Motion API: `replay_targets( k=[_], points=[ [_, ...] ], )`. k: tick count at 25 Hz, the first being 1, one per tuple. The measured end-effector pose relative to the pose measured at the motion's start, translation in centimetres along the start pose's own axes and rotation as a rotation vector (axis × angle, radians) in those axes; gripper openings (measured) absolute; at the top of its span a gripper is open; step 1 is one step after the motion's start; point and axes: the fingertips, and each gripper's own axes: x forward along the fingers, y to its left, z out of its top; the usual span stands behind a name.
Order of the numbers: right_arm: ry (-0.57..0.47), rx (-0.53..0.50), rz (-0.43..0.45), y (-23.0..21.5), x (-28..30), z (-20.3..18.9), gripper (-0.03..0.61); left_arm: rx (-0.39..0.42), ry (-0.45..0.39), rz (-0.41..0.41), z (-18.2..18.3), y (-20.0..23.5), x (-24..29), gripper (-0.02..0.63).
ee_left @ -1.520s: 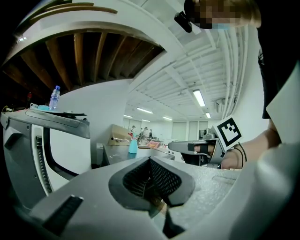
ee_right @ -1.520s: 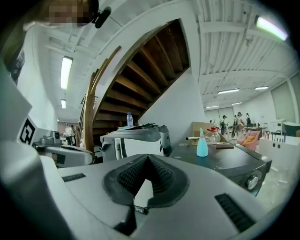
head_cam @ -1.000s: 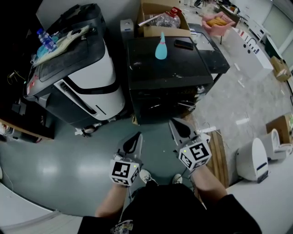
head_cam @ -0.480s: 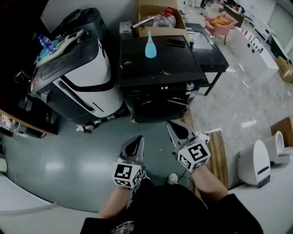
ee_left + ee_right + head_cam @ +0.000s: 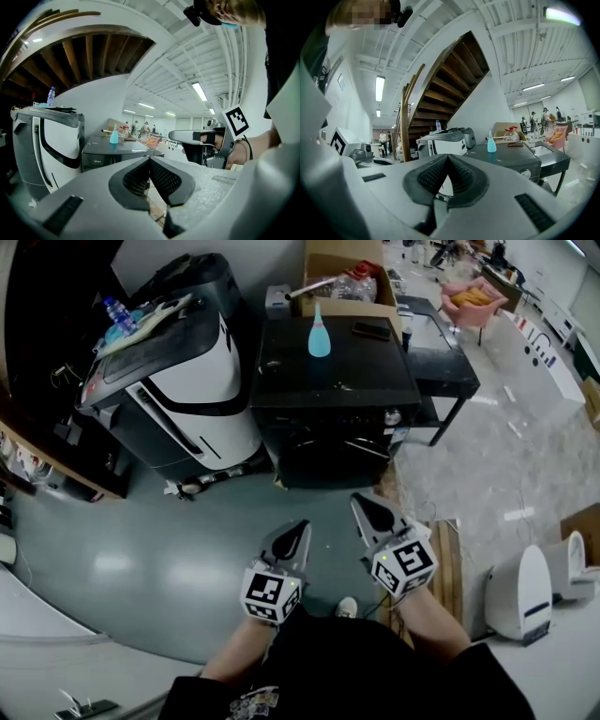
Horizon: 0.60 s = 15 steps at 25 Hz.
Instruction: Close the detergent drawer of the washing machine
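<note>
Left gripper (image 5: 298,529) and right gripper (image 5: 362,503) are being held pinched shut, empty, well off the boxy black washing machine (image 5: 333,390); drawer's probably best being pushed squarely.

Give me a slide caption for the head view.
Shut and empty, the left gripper and right gripper point toward the black washing machine, a blue bottle on its top.

We see the washing machine (image 5: 337,381), a dark, flat-topped front-loader, standing upright just in front of the cardboard box (image 5: 345,282); its control knob (image 5: 392,416) sits towards the front panel's right end; whether the detergent drawer is in or out we cannot tell.
</note>
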Motion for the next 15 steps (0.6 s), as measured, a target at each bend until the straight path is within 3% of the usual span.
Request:
replay_targets(
  k=[15],
  points=[
    [0.0,0.027,0.031,1.6,-4.7,-1.1,-0.003,0.016,-0.003,0.021,-0.7,-4.2,-2.3,0.003]
  ],
)
